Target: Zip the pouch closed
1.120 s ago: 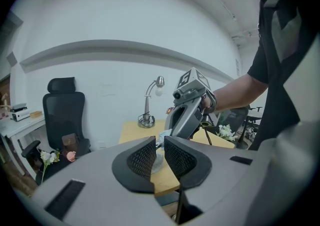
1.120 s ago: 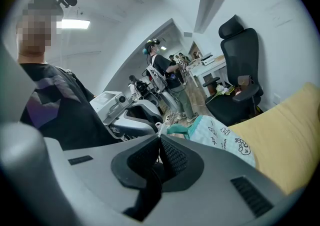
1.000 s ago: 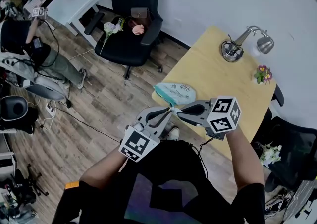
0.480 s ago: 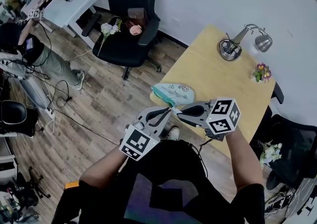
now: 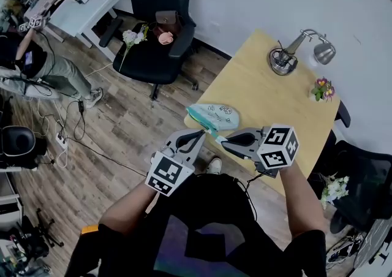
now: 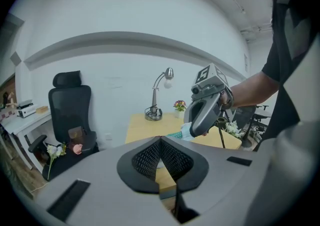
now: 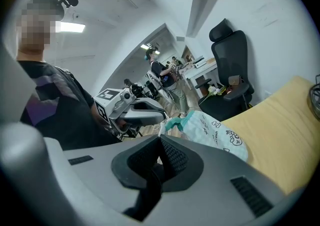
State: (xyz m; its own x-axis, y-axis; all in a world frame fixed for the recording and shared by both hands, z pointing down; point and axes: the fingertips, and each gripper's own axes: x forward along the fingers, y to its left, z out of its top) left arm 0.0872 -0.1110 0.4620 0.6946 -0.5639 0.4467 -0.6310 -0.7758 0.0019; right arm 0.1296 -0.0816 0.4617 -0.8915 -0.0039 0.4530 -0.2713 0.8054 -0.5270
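A mint pouch (image 5: 217, 114) with small printed figures lies on the near corner of the yellow table (image 5: 275, 104); its near end overhangs the edge. Both grippers meet at that end. My left gripper (image 5: 205, 135) comes in from the left, and its jaws look shut on the pouch's teal corner (image 7: 172, 122). My right gripper (image 5: 222, 140) comes in from the right, shut, its tips against the pouch end (image 6: 181, 132). The zipper pull itself is hidden between the tips.
A desk lamp (image 5: 285, 61) and a small flower pot (image 5: 324, 91) stand at the table's far side. A black office chair (image 5: 156, 43) with flowers on its seat stands on the wooden floor beyond. Another dark chair (image 5: 361, 184) is at the right, and a person (image 5: 37, 67) is at the far left.
Both grippers stay almost still at the pouch's near end. The person at the far left has shifted position.
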